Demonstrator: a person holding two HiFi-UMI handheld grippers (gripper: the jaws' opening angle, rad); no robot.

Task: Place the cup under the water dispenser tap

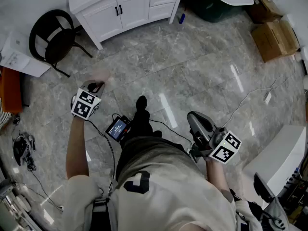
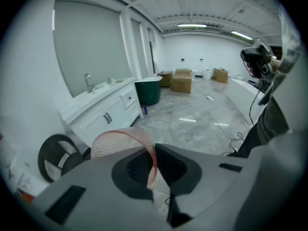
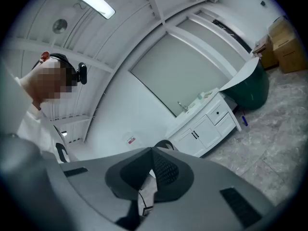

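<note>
Cup: found clamped by its wall in left gripper, body left of jaws; right gripper closed on nothing; no tap sighted.

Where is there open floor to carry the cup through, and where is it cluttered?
Open: the marble floor between the white cabinet, the cardboard boxes and the person's feet. Crowded: the left edge, with the black chair and loose cables; another cable trails across the floor at right. The left gripper holds the cup.
</note>
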